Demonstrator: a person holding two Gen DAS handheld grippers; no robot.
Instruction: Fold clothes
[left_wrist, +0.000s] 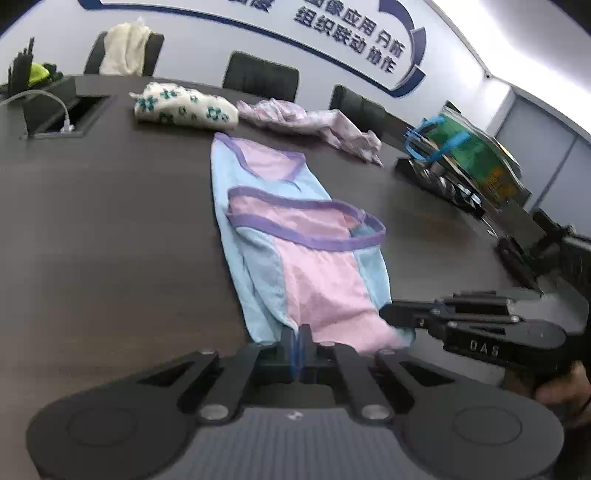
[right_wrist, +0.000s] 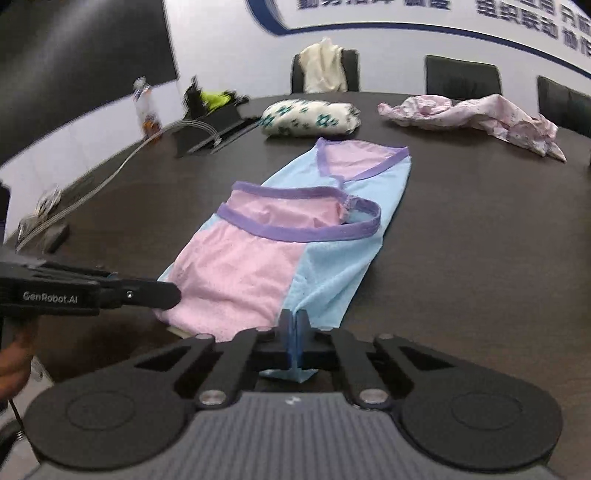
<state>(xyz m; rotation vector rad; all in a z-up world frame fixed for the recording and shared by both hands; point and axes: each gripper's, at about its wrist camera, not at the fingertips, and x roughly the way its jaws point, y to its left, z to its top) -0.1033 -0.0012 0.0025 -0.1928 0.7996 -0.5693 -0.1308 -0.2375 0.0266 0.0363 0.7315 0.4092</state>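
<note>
Dark table — pink-and-blue garment lying lengthwise.
Left gripper and right gripper — fingers together, each clamped on the near hem.

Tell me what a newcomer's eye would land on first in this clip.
The pink and blue garment with purple trim lies lengthwise mid-table, partly folded. Both grippers pinch its near hem with shut jaws: the left gripper and the right gripper. Behind it lie a green-patterned white bundle and a crumpled pink garment.
</note>
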